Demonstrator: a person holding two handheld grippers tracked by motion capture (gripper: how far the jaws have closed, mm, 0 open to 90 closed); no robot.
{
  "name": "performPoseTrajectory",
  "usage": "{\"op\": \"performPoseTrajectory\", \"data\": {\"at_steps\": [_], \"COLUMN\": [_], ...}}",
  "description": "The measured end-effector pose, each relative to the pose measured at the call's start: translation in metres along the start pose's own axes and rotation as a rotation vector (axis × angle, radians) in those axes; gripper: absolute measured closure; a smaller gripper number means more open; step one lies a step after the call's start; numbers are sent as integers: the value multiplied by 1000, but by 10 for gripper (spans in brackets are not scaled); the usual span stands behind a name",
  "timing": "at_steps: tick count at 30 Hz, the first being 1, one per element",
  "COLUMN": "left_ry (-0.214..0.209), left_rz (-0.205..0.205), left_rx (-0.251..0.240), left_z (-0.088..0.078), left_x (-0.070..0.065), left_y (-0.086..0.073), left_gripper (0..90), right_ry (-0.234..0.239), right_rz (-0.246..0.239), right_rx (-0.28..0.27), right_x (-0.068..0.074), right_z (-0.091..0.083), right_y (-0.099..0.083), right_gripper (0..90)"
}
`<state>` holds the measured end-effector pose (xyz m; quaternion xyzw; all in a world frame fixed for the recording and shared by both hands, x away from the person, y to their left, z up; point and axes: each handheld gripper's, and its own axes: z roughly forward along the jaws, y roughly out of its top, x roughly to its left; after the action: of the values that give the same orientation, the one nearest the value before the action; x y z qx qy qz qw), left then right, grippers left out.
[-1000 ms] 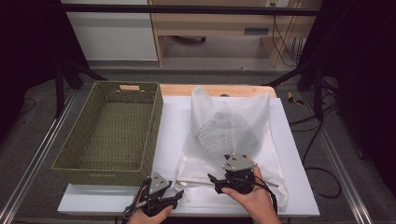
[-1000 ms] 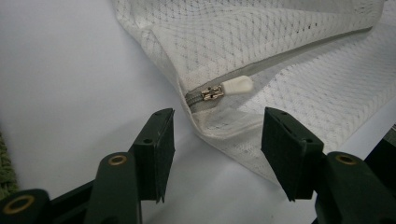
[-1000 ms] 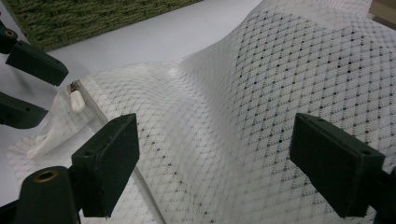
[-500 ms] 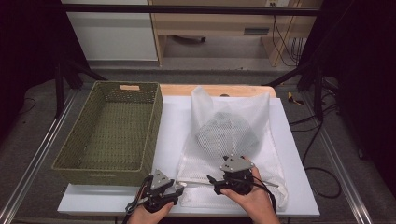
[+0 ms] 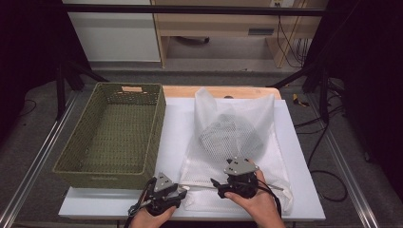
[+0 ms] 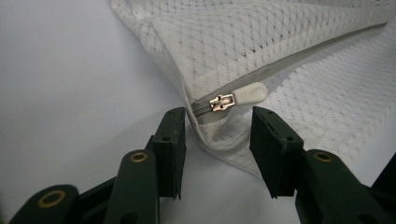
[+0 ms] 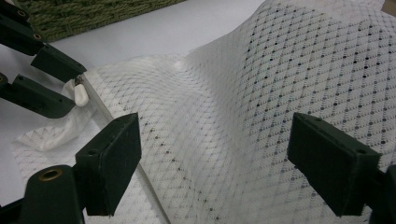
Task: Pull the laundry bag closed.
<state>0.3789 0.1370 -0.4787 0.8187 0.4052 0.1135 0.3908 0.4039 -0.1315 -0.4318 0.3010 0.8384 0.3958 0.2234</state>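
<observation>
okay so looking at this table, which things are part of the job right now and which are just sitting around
In the job:
- white mesh bag
- its zipper pull
- left hand-held gripper, jaws just been closing around the zipper end
- right hand-held gripper, open over the mesh

Lying about:
- green woven basket
- cables on floor

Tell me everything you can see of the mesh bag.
The mesh bag is white, see-through netting with a diamond weave. It lies flat on the white table, right of the green basket, bulging over a dark bundle inside. A zipper runs along its near edge, with a metal slider and pale pull tab at the left corner. That corner sits between the jaws of the left hand-held gripper, which have just been closing. The right hand-held gripper straddles the netting, open.
</observation>
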Motion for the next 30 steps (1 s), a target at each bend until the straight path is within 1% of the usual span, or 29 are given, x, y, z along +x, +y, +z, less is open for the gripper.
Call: {"op": "performPoseTrajectory", "data": {"at_steps": [2,3,5,7,11,15,19,25,30], "left_ry": [-9,-6,-12,-7,-7,2,10,16,18], "left_rz": [-3,5,8,9,10,15,24,46,50], "left_rx": [0,3,3,-5,-14,-45,-67,-65,-70], "left_z": [0,0,0,0,0,-4,-10,-13,-15], "left_x": [1,1,1,2,4,2,-1,-4,-5], "left_y": [0,0,0,0,0,2,5,8,9], "left_gripper": [584,596,654,703,772,839,851,856,857], "right_ry": [1,1,1,2,1,1,4,14,23], "right_rz": [2,2,2,1,2,-1,-3,-11,-31], "right_rx": [0,-1,-1,-1,-2,-6,-10,-12,-9], "right_x": [0,0,0,0,0,0,2,5,9], "right_z": [0,0,0,0,-1,-1,-2,-3,-3], "right_y": [0,0,0,1,1,2,3,5,8], "right_gripper": [176,176,176,176,176,178,179,174,180]}}
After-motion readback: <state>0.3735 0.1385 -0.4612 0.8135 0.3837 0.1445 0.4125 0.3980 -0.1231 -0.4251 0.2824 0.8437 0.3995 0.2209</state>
